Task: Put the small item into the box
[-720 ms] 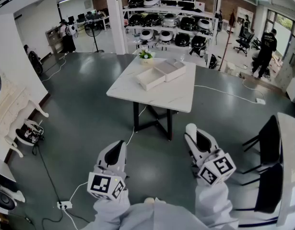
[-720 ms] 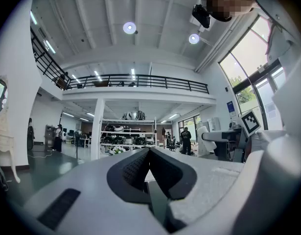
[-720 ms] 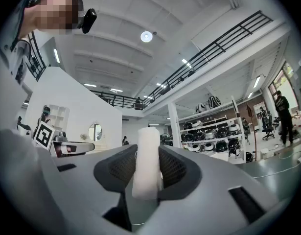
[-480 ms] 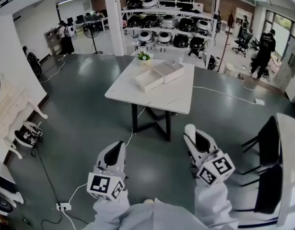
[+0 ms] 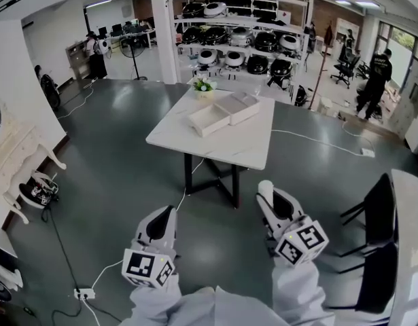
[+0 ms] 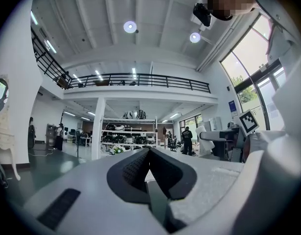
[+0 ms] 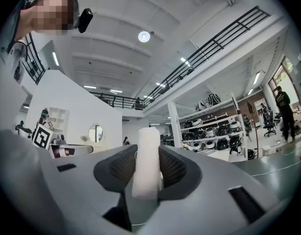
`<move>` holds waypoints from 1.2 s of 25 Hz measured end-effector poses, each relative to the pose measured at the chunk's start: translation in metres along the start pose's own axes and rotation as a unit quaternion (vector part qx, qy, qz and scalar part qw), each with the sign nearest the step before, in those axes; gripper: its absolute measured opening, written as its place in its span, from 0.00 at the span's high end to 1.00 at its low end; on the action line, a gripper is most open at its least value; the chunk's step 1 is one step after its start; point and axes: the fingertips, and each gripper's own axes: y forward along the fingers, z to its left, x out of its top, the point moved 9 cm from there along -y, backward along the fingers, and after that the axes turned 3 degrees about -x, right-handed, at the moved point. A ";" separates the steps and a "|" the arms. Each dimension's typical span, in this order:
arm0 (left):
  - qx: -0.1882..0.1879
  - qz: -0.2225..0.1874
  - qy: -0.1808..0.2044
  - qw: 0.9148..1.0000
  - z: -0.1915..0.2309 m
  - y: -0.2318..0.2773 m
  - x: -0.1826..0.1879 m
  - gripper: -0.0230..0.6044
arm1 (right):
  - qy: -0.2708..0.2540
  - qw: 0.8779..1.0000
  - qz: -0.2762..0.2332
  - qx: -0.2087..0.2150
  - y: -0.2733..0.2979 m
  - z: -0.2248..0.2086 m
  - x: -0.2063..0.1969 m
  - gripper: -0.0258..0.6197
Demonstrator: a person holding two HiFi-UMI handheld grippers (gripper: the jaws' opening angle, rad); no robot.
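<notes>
White and cylindrical, the small item (image 7: 147,155) stands upright between the pads of the right claw (image 5: 268,197), which is clamped on its sides; its top pokes out past the jaw tips. The left claw (image 5: 161,221) has its jaws pressed together with nothing between them. Both claws hang low over the grey floor (image 5: 113,175), well apart from the white table (image 5: 222,148) ahead. On that table lies the open white box (image 5: 209,119), with a second flat white box (image 5: 240,106) touching its far right side and a small pot of flowers (image 5: 204,85) near the back edge. Behind the table, shelves (image 5: 242,32) carry rows of round appliances
</notes>
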 end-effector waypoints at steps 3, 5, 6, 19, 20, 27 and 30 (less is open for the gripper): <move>0.011 0.004 -0.005 1.000 -0.003 -0.004 -0.006 0.97 | 0.003 1.000 0.006 0.006 0.003 -0.004 -0.003 0.77; 0.017 0.007 -0.006 1.000 -0.001 -0.002 -0.009 0.96 | 0.006 1.000 0.007 0.012 0.009 -0.007 -0.006 0.77; 0.020 0.009 -0.007 1.000 0.000 0.000 -0.011 0.97 | 0.008 1.000 0.007 0.015 0.013 -0.008 -0.007 0.77; 0.035 0.024 -0.017 0.999 0.061 0.077 -0.033 0.97 | 0.021 0.999 0.024 0.033 0.110 -0.053 -0.031 0.77; 0.032 0.025 -0.019 0.999 0.068 0.087 -0.034 0.97 | 0.022 0.999 0.026 0.032 0.120 -0.057 -0.033 0.77; 0.010 0.034 -0.028 0.999 0.117 0.158 -0.037 0.97 | 0.028 0.998 0.043 0.024 0.192 -0.085 -0.035 0.77; 0.001 0.035 -0.026 0.999 0.138 0.187 -0.038 0.97 | 0.026 0.999 0.044 0.019 0.219 -0.097 -0.037 0.77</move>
